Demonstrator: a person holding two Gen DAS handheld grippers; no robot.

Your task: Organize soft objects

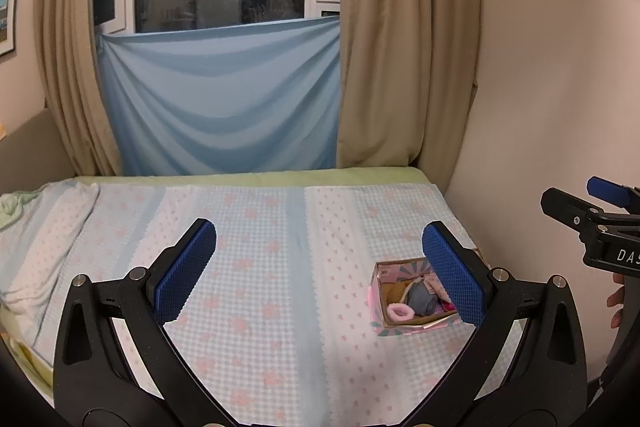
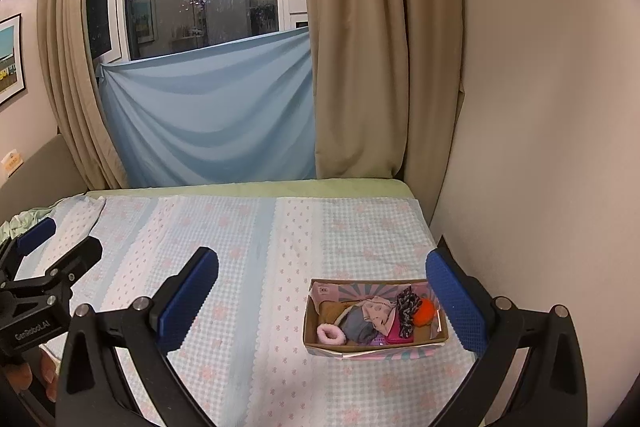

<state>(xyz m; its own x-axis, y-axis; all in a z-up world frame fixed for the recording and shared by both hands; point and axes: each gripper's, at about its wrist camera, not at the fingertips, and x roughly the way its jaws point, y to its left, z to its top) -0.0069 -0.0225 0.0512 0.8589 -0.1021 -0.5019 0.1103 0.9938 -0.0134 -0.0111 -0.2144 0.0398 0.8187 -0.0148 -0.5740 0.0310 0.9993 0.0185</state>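
A small cardboard box (image 2: 308, 327) lies on the bed near the right wall, holding soft items: a pink scrunchie (image 2: 330, 334), grey cloth (image 2: 356, 325), a dark patterned scrunchie (image 2: 407, 307) and an orange fluffy piece (image 2: 425, 311). My right gripper (image 2: 320, 301) hovers above the bed, open and empty, its right finger beside the box. In the left wrist view the same box (image 1: 378, 279) sits by the right finger of my left gripper (image 1: 320, 269), which is open and empty. The right gripper (image 1: 584, 203) shows at that view's right edge.
The bed carries a blue and pink checked blanket (image 2: 248, 267). A plain wall (image 2: 540, 147) runs along its right side. Beige curtains (image 2: 360, 47) and a blue sheet (image 2: 208, 115) hang over the window beyond. Crumpled green bedding (image 1: 12, 205) lies far left. A hand (image 2: 24, 375) holds the left gripper.
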